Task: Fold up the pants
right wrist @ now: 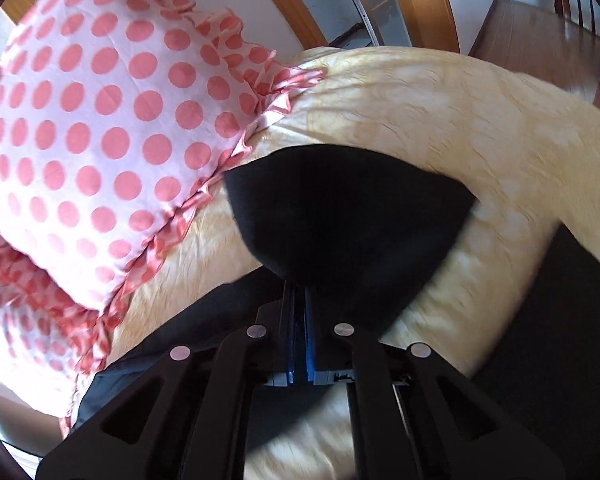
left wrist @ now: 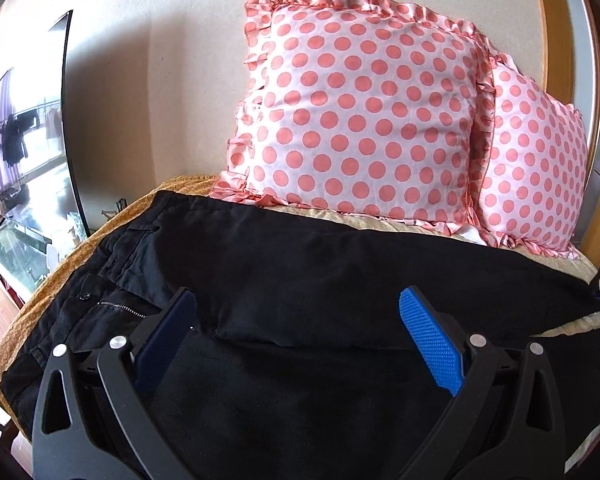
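A yellow bedspread (right wrist: 440, 120) covers the bed. Nearest, the left gripper (left wrist: 300, 304) hovers spread wide over black pants (left wrist: 320, 272) lying flat. The right gripper (right wrist: 299, 292) pinches a lifted pant hem. Beyond, polka-dot pillows (left wrist: 360, 108) crowd the wall; bedspread beside them lies bare.

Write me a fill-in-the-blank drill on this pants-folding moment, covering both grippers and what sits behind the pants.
1. The left gripper hovers over the black pants with its jaws ____.
2. The right gripper is shut on a fold of the ____.
3. Two pillows with ____ dots lean against the wall.
4. The pants lie on a ____ bedspread.

Missing words: open; pants; pink; yellow
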`<state>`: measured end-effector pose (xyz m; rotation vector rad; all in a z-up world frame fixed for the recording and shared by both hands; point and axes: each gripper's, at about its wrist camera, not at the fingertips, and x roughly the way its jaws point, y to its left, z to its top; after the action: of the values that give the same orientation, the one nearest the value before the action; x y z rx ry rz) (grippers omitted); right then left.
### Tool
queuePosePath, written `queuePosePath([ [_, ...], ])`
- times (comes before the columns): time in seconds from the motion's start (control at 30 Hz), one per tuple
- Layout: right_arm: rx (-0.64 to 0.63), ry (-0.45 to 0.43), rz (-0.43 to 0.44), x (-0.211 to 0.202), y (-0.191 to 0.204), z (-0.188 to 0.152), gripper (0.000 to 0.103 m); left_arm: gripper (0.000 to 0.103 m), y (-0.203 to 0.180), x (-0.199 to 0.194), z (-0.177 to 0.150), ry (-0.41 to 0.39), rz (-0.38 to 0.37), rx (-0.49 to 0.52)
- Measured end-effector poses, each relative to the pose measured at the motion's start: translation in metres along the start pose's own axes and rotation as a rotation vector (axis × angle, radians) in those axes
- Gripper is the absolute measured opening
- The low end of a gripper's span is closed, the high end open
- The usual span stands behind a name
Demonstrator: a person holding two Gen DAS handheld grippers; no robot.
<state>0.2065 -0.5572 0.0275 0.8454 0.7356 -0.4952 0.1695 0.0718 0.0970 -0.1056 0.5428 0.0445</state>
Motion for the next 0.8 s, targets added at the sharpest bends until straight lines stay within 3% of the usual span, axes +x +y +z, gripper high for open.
queuePosePath([
  [0.17,0.048,-0.012,0.059,-0.033,-0.035,-0.034,0.004,0.101,0.031,0.019,0.023,0.07,-0.016,-0.098],
  [0.33,0.09,-0.016,0.109,-0.048,-0.058,-0.057,0.004,0.101,0.043,0.052,0.053,0.098,0.038,-0.046],
  [0.47,0.058,-0.047,0.121,-0.059,-0.055,-0.061,0.004,0.101,0.052,0.096,0.079,0.168,0.025,-0.04],
  [0.7,0.077,-0.06,0.128,-0.064,-0.059,-0.058,0.004,0.1,0.066,0.192,0.113,0.35,-0.001,-0.228],
  [0.77,0.092,-0.066,0.132,-0.067,-0.062,-0.058,0.004,0.099,0.07,0.218,0.117,0.408,0.021,-0.259],
  [0.8,0.094,-0.067,0.134,-0.068,-0.062,-0.058,0.004,0.093,0.07,0.23,0.119,0.429,0.044,-0.264],
])
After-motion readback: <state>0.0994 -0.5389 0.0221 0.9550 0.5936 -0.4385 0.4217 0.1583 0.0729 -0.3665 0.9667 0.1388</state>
